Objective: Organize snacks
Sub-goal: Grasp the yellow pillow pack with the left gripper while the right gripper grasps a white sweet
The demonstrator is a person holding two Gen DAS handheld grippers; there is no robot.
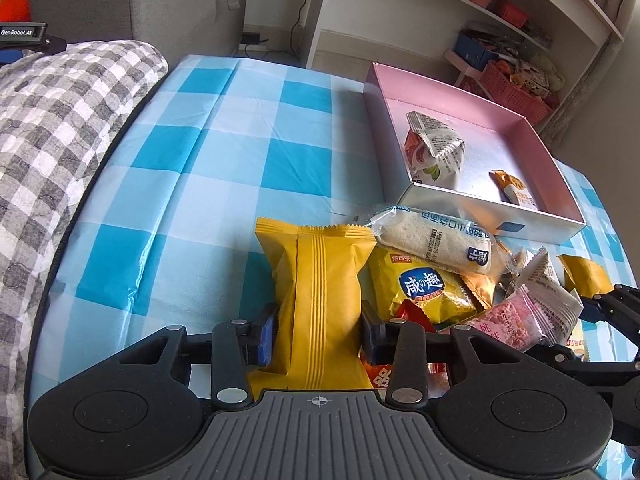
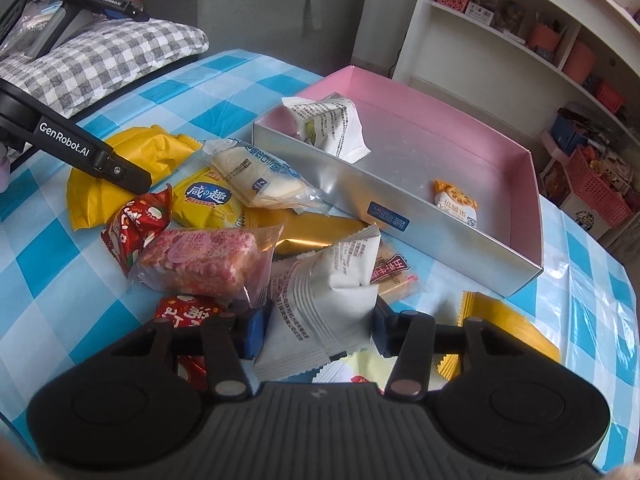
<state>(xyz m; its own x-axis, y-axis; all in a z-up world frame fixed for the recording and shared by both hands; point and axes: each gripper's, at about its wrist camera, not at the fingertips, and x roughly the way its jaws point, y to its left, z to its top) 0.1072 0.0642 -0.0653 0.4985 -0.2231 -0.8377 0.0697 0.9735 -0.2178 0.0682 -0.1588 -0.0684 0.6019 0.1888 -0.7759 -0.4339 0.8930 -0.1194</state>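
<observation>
Snacks lie heaped beside the pink box (image 2: 500, 128) on the desk, left tongs (image 1: 318, 330) clamped on a yellow packet (image 1: 320, 280), right tongs (image 2: 318, 330) astride a white packet (image 2: 320, 308), both seemingly box-bound.

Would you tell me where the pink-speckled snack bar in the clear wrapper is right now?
The pink snack bar lies in the loose pile on the checked tablecloth, left of centre in the right wrist view, between the red candy packet and the white packet, outside the pink box.
</observation>
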